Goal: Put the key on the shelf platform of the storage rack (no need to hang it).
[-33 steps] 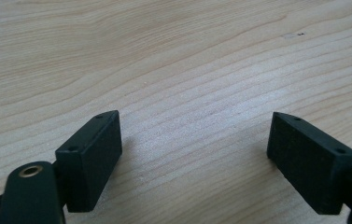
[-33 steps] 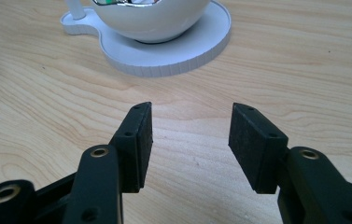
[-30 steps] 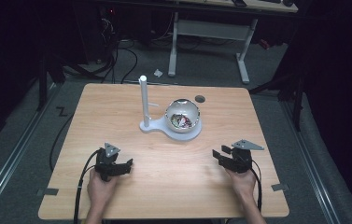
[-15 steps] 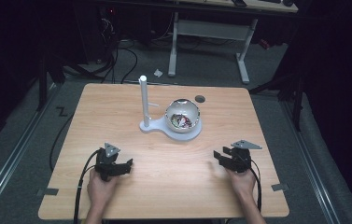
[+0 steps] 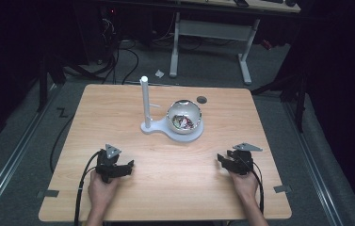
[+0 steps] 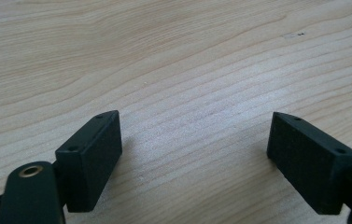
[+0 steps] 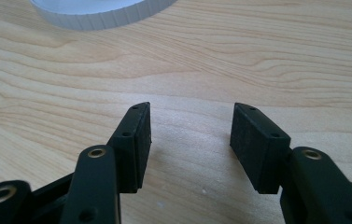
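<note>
High view, lower half of the frame: your two hands rest on the pale wooden table, one at each lower corner.

Item: left gripper, black, two-jawed, with a grey three-cornered plate on top, lower left of the frame. Your left hand grips it from below. In the left gripper view its jaws stand wide apart with bare wood grain between them; they hold nothing.

Item: right gripper, the same build, lower right of the frame, held by your right hand. In the right gripper view its jaws stand apart, a narrower gap than the left pair, nothing between the pads.

Item: shiny rounded bowl, centre of the frame, with small mixed-colour pieces inside, too small to tell what. It sits on a flat white base.

Item: slim white upright post, rising from the left end of that base, just beside the bowl.

Both grippers lie well apart from the bowl. The ribbed white edge of the base shows at the top of the right gripper view.

Item: small dark round spot on the table, just above and right of the bowl.
</note>
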`<state>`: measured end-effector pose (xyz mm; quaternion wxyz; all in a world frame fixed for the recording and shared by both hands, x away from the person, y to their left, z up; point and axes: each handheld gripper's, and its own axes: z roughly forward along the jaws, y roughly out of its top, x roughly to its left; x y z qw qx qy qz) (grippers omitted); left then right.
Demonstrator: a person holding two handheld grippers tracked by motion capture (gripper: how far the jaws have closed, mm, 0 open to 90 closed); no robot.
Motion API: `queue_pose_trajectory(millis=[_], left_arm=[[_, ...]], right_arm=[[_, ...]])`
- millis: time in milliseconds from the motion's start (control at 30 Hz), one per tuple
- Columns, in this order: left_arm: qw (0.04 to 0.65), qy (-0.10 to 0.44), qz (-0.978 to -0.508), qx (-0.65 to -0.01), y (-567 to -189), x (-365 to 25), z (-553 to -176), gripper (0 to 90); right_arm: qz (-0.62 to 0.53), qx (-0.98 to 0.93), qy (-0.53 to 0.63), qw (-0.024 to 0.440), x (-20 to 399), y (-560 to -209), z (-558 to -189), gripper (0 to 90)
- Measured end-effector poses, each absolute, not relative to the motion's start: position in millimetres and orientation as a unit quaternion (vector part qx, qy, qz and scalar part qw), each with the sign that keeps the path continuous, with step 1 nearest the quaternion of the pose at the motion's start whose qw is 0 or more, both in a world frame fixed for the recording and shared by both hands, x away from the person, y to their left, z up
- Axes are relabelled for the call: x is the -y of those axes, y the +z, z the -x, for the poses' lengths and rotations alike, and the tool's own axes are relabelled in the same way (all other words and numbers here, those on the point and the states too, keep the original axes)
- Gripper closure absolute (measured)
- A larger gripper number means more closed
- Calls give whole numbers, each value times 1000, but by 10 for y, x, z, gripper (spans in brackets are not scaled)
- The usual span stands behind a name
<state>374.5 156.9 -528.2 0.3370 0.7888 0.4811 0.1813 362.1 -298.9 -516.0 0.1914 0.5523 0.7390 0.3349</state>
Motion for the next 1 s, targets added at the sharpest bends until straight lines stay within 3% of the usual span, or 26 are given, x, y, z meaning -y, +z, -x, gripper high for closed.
queue_pose_trajectory(millis=[467, 1000], left_arm=[[337, 181, -789, -481, -5282, -1569, -3744, 184], [337, 181, -789, -481, -5282, -1569, -3743, 184]], right_arm=[[-546, -747, 301, 230, 2937, -5190, -3634, 447], [-550, -746, 299, 228, 2940, -5193, -3640, 390]])
